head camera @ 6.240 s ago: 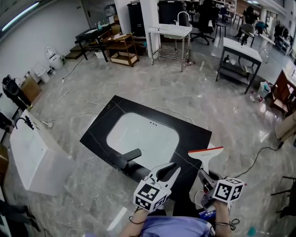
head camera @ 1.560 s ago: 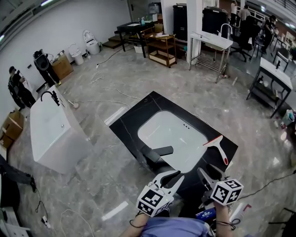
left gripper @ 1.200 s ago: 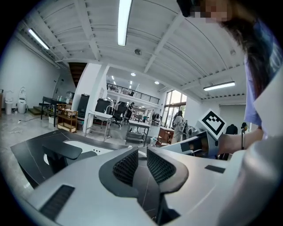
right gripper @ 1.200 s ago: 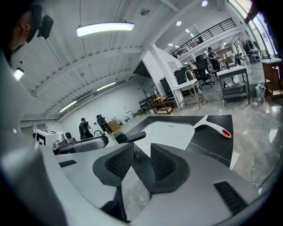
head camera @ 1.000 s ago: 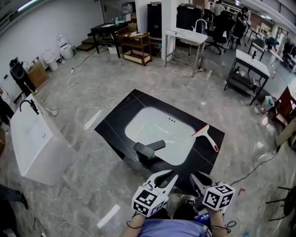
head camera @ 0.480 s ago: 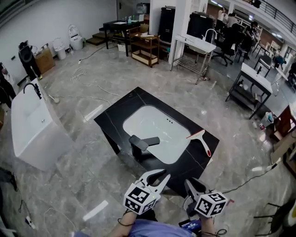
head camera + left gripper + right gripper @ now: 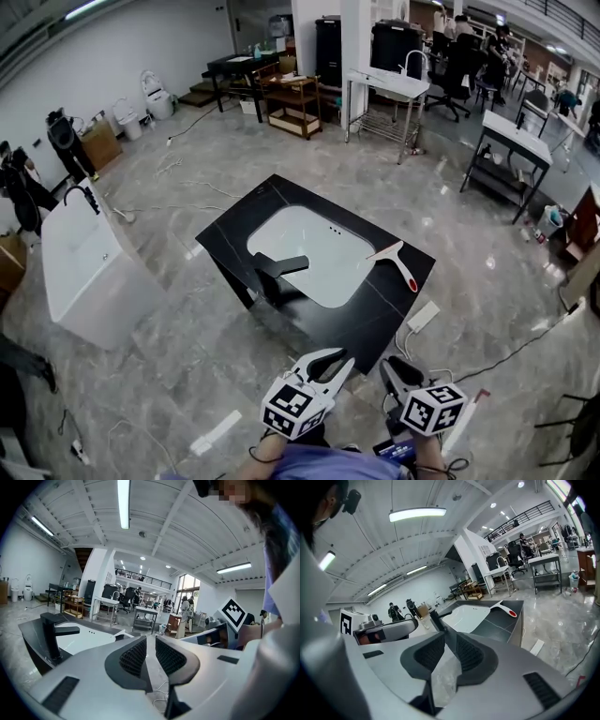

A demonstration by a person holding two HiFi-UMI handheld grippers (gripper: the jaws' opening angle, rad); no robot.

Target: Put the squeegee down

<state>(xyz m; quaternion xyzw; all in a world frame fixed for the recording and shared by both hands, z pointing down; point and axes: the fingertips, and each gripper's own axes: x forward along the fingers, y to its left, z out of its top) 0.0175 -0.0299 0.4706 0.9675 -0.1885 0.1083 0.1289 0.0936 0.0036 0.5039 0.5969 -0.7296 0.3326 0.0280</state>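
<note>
The squeegee (image 7: 398, 262), white with a red-tipped handle, lies flat on the black counter (image 7: 375, 309) just right of the white sink basin (image 7: 305, 248). In the right gripper view the squeegee (image 7: 506, 607) shows far off on the counter's edge. Both grippers hang over the floor in front of the counter, well apart from it. My left gripper (image 7: 336, 356) (image 7: 151, 641) keeps a narrow gap with nothing in it. My right gripper (image 7: 394, 367) (image 7: 451, 637) has just been closing to a narrow gap, also empty.
A black faucet (image 7: 272, 270) stands at the sink's near edge. A white bathtub (image 7: 84, 272) sits on the left. A power strip (image 7: 424, 316) and its cable lie on the floor right of the counter. Tables (image 7: 511, 131) and shelves fill the back.
The squeegee, held in my right gripper in the oldest frame, now lies on the counter. Both grippers have drawn back from the counter, which looks farther away.
</note>
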